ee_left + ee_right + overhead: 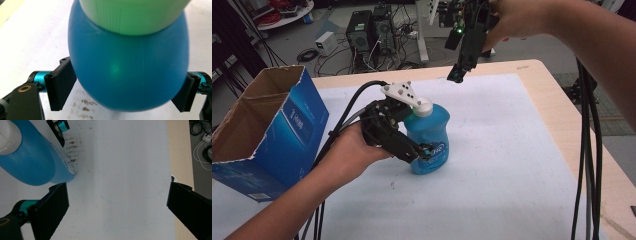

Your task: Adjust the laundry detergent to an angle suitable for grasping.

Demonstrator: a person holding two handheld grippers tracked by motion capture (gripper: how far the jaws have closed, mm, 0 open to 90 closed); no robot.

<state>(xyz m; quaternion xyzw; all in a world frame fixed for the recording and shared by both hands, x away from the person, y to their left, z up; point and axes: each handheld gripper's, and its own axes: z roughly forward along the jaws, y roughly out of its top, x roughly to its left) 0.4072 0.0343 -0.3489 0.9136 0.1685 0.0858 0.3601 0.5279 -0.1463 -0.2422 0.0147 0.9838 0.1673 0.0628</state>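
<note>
A blue bottle (434, 131) with a white cap (423, 107) stands upright near the middle of the white mat (512, 165). My left gripper (432, 148) reaches in from the left and is shut on the bottle's lower body. In the left gripper view both pads (62, 82) lie against the sides of the bottle (130, 70). My right gripper (457, 75) hangs high over the far side of the mat, pointing down. Its jaws stand wide open (117, 212) with bare mat between them, and the bottle (27, 165) lies off to its left.
An open blue cardboard box (267, 130) stands at the table's left edge. Black cables (587, 150) hang down along the right side. The wooden table edge (552, 100) borders the mat. Computer cases (369, 30) and wiring sit on the floor beyond.
</note>
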